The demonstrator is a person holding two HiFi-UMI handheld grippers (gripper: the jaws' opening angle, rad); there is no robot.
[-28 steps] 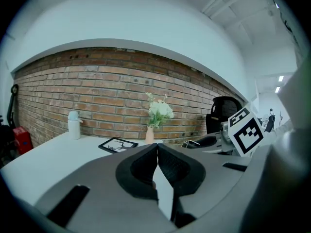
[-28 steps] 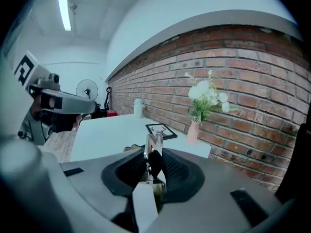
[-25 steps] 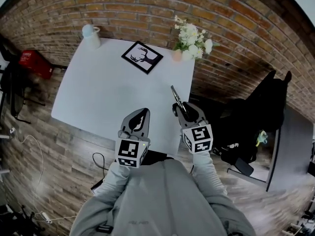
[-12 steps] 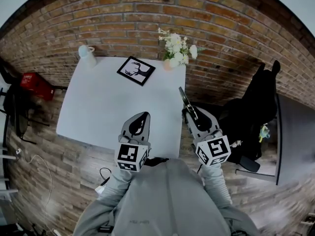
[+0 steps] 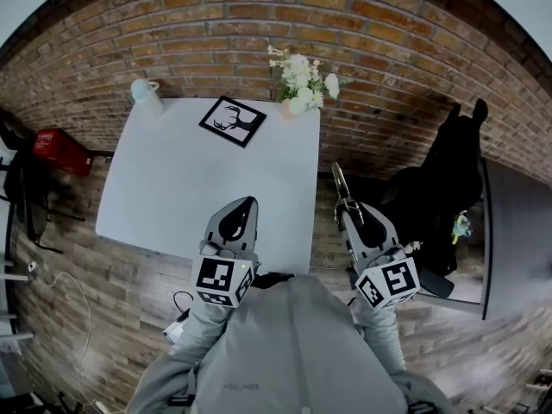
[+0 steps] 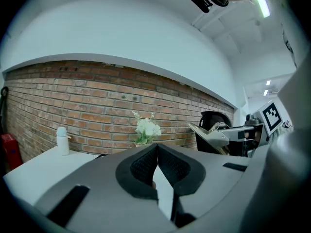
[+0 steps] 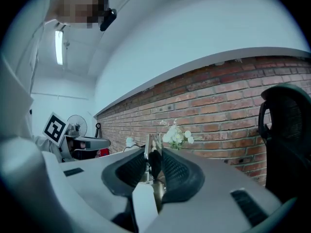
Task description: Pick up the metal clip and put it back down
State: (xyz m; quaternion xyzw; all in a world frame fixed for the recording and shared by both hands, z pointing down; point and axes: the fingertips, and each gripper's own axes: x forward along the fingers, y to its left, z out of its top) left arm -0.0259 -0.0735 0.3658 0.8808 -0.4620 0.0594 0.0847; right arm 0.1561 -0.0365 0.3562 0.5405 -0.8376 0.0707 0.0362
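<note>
My right gripper [image 5: 348, 210] is shut on the metal clip [image 5: 340, 182], a slim silver clip that juts forward past the fingertips. It hangs in the air just off the right edge of the white table [image 5: 172, 188], over the wooden floor. In the right gripper view the clip [image 7: 154, 155] stands upright between the dark pads. My left gripper [image 5: 244, 205] hovers over the table's near edge with its jaws together and nothing between them; its pads [image 6: 167, 165] meet at the tips. The left gripper view shows the right gripper [image 6: 228, 135] at the right.
At the table's far edge stand a framed deer picture [image 5: 232, 121], a vase of white flowers [image 5: 297, 80] and a white bottle [image 5: 145, 96]. A brick wall runs behind. A black office chair [image 5: 440, 179] is at the right and a red object [image 5: 59, 149] at the left.
My right gripper has carried the clip to the right and back, from over the table's right edge to beyond it. The left gripper has stayed at the near edge.
</note>
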